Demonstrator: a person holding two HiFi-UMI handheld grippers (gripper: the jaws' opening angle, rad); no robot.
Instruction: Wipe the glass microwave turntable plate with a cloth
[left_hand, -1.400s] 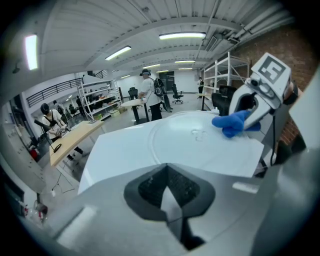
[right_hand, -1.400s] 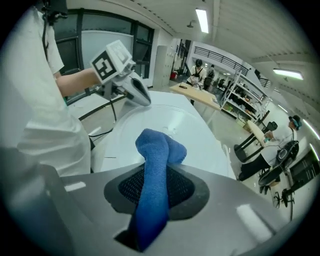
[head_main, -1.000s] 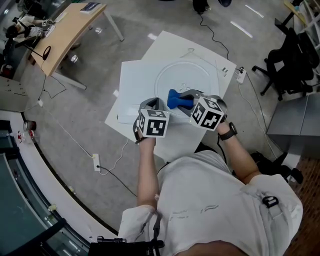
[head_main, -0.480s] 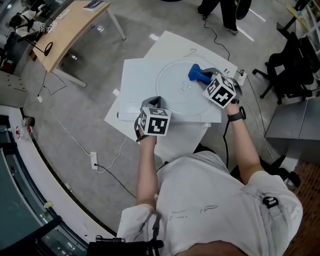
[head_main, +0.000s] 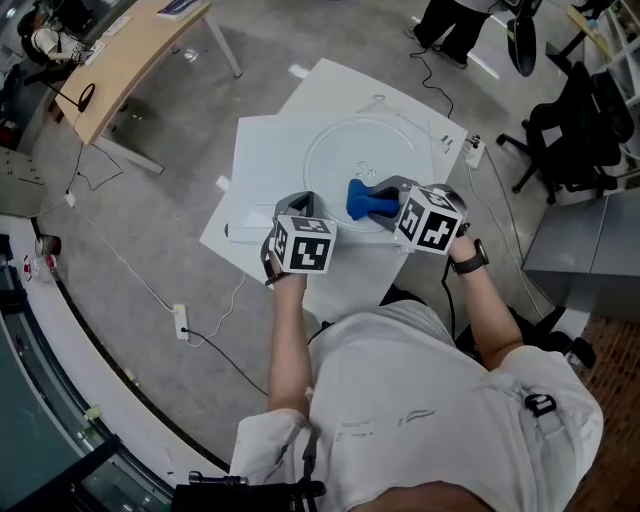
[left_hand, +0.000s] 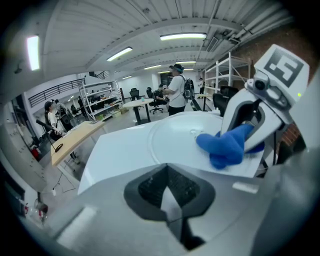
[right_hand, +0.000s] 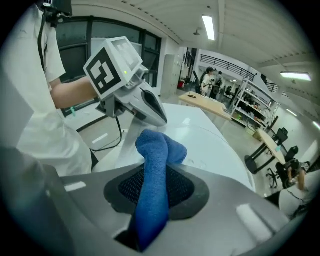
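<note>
Both jaws closed: right gripper (right_hand: 155, 192) clamps the blue cloth (head_main: 364, 201), which sits on the glass plate's (head_main: 345, 150) near rim. Left gripper (left_hand: 168, 196) pinches the worktop's (head_main: 262, 165) near edge, just beside the plate. Open worktop lies left of the plate.

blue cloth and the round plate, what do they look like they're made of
Blue cloth: soft knitted or terry fabric, matte; its fuzzy, looped weave shows close up in the right gripper view.
Round plate: probably clear glass, smooth and glossy; the white board shows through it, and mainly its rim stands out.
</note>
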